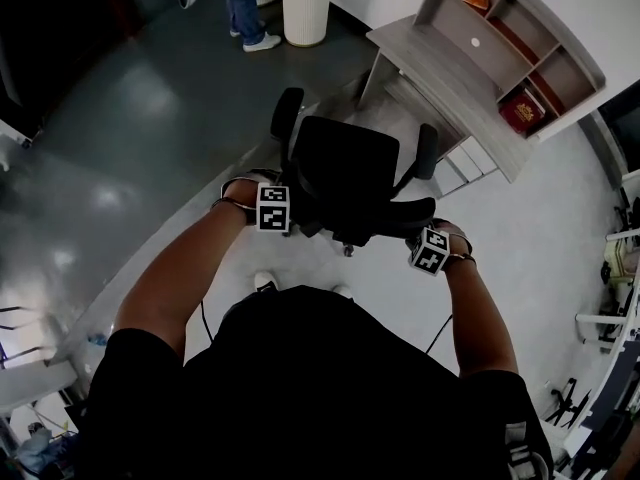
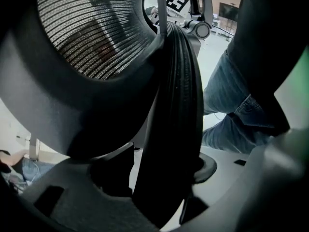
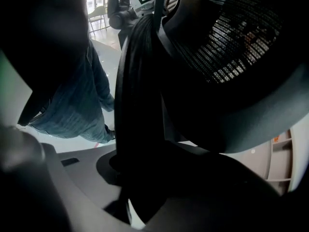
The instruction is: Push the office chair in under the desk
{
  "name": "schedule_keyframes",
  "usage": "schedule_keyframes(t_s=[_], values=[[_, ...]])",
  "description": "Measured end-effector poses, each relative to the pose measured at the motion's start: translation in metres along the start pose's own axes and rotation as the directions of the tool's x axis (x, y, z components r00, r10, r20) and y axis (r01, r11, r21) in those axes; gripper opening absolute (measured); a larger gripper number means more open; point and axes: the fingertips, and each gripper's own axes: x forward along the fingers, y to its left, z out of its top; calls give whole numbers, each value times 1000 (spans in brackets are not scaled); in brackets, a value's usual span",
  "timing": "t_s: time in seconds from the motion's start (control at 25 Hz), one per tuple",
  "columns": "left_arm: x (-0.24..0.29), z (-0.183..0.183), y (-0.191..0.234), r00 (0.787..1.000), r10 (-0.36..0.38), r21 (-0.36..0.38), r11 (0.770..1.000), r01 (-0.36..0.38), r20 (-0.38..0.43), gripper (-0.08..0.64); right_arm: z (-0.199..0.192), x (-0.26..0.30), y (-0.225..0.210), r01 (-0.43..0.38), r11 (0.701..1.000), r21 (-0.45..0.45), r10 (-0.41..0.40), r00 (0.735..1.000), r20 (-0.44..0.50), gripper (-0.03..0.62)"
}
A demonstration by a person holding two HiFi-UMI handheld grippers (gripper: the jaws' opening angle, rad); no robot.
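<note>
**Step in hand: the push, grip established.** The office chair (image 1: 345, 173) stood on the floor just short of the desk (image 1: 430, 68), its seat facing the desk opening and its back toward the person. It was not yet under the desk. The seat and both armrests lay wholly outside the desk edge.

**Grip.** The left gripper (image 1: 272, 208) and right gripper (image 1: 430, 251) sat at the two upper corners of the backrest, both pointing steeply down. In each gripper view the black ribbed backrest rim (image 2: 176, 105) (image 3: 137, 95) ran between the jaws. Each claw was pinching that rim, the left spread wider than the right.

**Next move, as judged.** Both hands needed to drive forward evenly, keeping the chair square to the opening. The armrests needed to pass beneath the desktop without catching. An uneven push would probably swivel the seat.
</note>
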Motion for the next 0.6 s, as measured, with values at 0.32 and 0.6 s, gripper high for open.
schedule_keyframes(t_s=[0.32,0.6], values=[[-2,-22,16,1000,-17,74,997,16,9,281,21,6,10,9,997,77,-7,1000,-27,163],[-3,-29,26,999,-18,121,993,13,42,281,37,1,16,12,991,130,-8,1000,-29,164]])
